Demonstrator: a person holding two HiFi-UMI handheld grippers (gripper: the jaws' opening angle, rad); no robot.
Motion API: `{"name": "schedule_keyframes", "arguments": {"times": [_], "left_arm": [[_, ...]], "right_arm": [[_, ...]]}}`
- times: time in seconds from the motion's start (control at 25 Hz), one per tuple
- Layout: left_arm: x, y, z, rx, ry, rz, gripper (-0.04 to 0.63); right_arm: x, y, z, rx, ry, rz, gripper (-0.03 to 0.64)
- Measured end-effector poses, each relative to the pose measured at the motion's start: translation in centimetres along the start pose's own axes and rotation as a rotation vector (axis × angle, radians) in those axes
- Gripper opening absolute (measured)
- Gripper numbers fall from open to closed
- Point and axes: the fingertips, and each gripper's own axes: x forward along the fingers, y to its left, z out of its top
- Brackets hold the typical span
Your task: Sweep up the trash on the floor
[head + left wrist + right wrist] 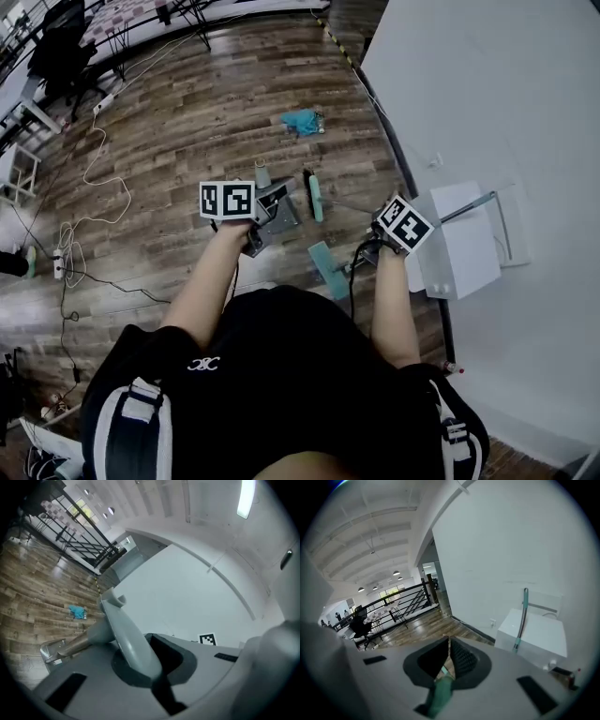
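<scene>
1. My right gripper point(449, 657) has its fingers point(462, 660) pinched tight on the teal broom handle point(439, 693), with the broom head point(330, 267) low in front, ready to swing.
2. My left gripper point(143, 663) has its fingers clamped round the grey dustpan handle point(129, 634), and the dustpan point(278, 211) is held forward to catch.
3. The blue trash point(302, 121) lies on the wooden floor point(187, 122), well ahead of both. I reckon I step closer first.
</scene>
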Motion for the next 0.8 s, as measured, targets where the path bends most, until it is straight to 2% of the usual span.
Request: {"name": "schedule_keyframes", "arguments": {"times": [0.56,0.8], "left_arm": [[-2.8,3.5,3.0,-0.021,-0.018,-0.014,-0.002],[-2.4,6.1,4.9,-0.036,-0.033,0.016,-0.002]], "right_arm": [[0.7,2.3,0.2,0.107,-0.009,-0.043,0.028],[4.2,2.6,0.5,0.142,0.013,-0.047,0.028]]}}
